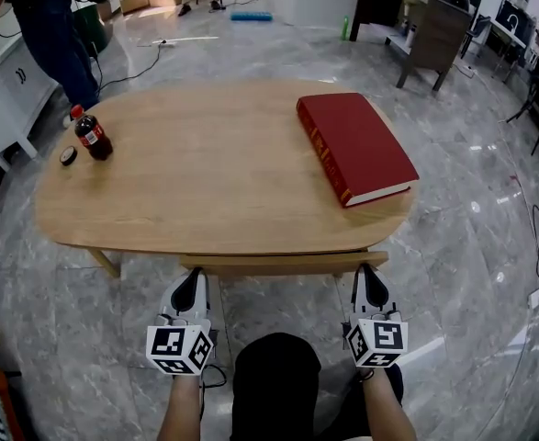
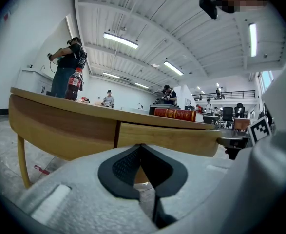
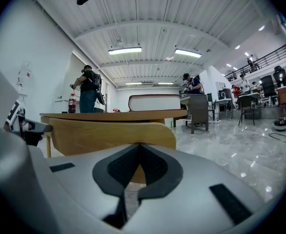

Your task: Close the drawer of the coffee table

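Beneath the near edge of the coffee table [image 1: 205,182], the drawer [image 1: 283,264] stands slightly out. Left gripper [image 1: 192,274] and right gripper [image 1: 368,269] sit at the two ends of its front, each with jaws pressed together and nothing between them. Contact with the front cannot be told. On top of the table lie a red book [image 1: 353,145], a cola bottle [image 1: 92,134] and a dark cap [image 1: 68,155].

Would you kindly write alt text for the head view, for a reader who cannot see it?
The left gripper and right gripper, both shut, point at the slightly protruding drawer of an oval wooden coffee table. On it are a red book and an upright cola bottle.
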Tool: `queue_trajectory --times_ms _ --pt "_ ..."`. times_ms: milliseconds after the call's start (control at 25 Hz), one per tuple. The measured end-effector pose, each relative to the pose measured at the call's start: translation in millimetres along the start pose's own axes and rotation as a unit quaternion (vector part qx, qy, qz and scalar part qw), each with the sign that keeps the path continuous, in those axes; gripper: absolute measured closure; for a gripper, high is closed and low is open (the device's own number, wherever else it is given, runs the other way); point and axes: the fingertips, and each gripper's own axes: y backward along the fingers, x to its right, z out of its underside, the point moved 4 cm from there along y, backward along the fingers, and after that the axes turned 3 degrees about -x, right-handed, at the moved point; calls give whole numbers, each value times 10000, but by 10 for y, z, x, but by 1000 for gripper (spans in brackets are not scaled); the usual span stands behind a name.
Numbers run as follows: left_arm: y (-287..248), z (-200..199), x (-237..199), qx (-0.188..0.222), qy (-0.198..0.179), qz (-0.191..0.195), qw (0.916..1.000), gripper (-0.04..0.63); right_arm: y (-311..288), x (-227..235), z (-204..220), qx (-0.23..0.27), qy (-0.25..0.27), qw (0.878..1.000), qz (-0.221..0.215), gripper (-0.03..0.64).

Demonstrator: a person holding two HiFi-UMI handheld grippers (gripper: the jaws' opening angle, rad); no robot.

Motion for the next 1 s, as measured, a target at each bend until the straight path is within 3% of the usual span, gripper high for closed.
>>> queue_trajectory --times_ms 1000 --pt "-394 -97 -94 189 175 -218 9994 586 -412 73 -82 138 -220 9997 21 601"
